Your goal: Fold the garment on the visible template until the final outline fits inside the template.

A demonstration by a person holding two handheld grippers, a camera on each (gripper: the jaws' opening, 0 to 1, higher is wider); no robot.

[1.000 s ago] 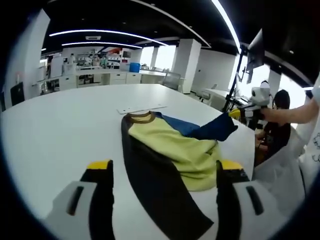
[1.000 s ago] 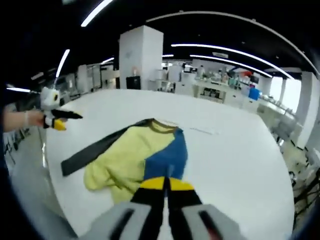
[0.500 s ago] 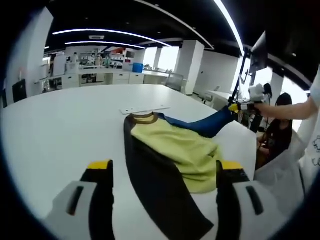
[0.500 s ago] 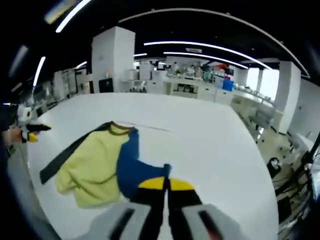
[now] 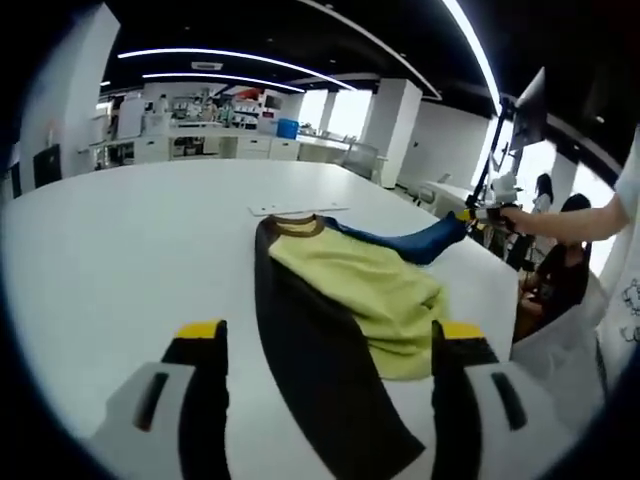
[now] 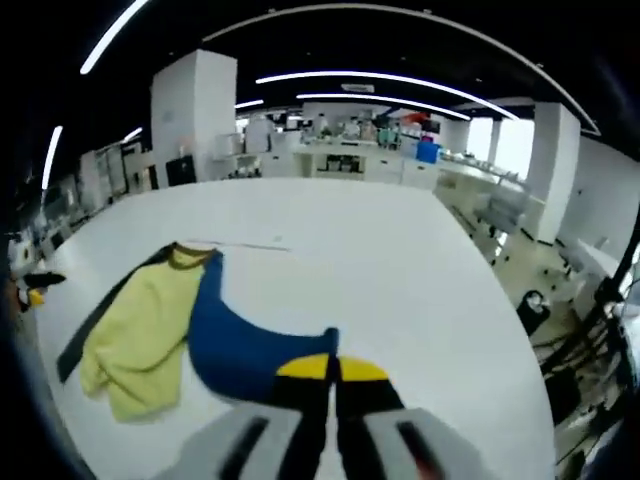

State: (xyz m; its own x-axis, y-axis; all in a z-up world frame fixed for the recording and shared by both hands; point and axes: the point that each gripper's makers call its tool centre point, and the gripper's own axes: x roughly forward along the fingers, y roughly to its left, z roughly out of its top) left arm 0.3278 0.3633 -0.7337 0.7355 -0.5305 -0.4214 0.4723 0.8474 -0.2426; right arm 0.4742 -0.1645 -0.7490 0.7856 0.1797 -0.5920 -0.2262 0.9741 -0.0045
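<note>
- Right gripper (image 6: 333, 372), bottom centre of the right gripper view: the yellow-tipped jaws are pressed together on the end of the blue sleeve (image 6: 240, 345). Judgement: the sleeve is held stretched away from the body of the garment so that it can be laid flat or folded over cleanly.
- Left gripper (image 5: 325, 345), bottom of the left gripper view: the jaws stand wide apart and grasp nothing. It hangs above the near end of the dark sleeve (image 5: 320, 380), probably waiting for its own pick.
- Garment (image 5: 350, 295): it lies on the white table (image 5: 120, 240), centre of the left gripper view, with the collar (image 5: 290, 225) at the far end. The yellow-green body is bunched and wrinkled on the right side.
- In the left gripper view, the right gripper (image 5: 478, 211) appears at centre right, held by a person's hand, with the blue sleeve drawn taut toward it.
- Thin white strip (image 5: 298, 209), just beyond the collar: it may belong to the template, but its nature cannot be confirmed.
- Hidden or unclear: no template outline is discernible on the white surface. The sleeve end is covered by the right jaws. The hem under the bunched fabric is concealed. The distant office background is too small to read.
</note>
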